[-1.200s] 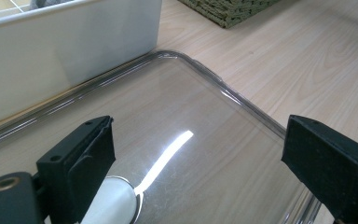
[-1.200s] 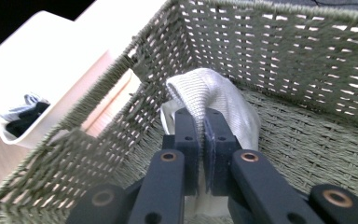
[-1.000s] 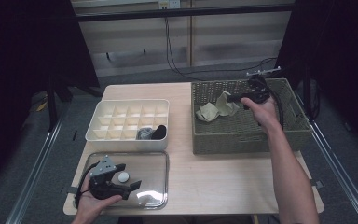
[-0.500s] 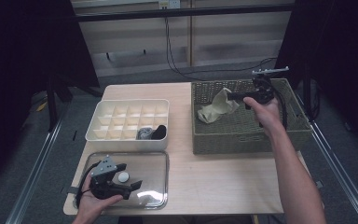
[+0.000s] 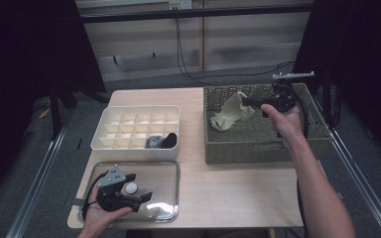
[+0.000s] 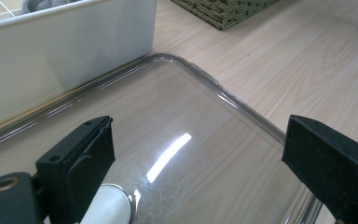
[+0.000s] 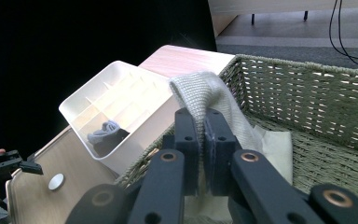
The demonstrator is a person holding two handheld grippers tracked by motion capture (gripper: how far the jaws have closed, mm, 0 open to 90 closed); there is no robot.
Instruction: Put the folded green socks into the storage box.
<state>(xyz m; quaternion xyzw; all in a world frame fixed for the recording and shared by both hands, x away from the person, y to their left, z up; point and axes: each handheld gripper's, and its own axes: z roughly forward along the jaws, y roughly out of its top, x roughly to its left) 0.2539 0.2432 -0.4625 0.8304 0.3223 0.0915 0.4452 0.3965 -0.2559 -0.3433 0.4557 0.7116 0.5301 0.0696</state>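
My right gripper (image 5: 247, 101) (image 7: 203, 125) is shut on a cream knitted sock (image 5: 230, 113) (image 7: 213, 100) and holds it up over the woven green basket (image 5: 258, 143) (image 7: 326, 88); the sock's lower end still droops into the basket. A white divided box (image 5: 137, 130) (image 7: 116, 105) stands left of the basket with a grey sock (image 5: 153, 142) (image 7: 103, 130) and a dark sock (image 5: 169, 141) in its front compartments. My left gripper (image 5: 146, 198) (image 6: 200, 172) rests open on a clear plastic lid (image 5: 162, 191) (image 6: 182, 121) at the table's front left, nothing between its jaws.
The wooden table (image 5: 228, 193) has bare room in front of the basket. A small white round piece (image 5: 131, 188) (image 7: 57, 181) lies on the lid by the left gripper. Cables run across the floor beyond the table's far edge.
The right gripper has risen and drawn back to the right, lifting the cream sock up out of the basket. The left gripper has stayed put on the lid.
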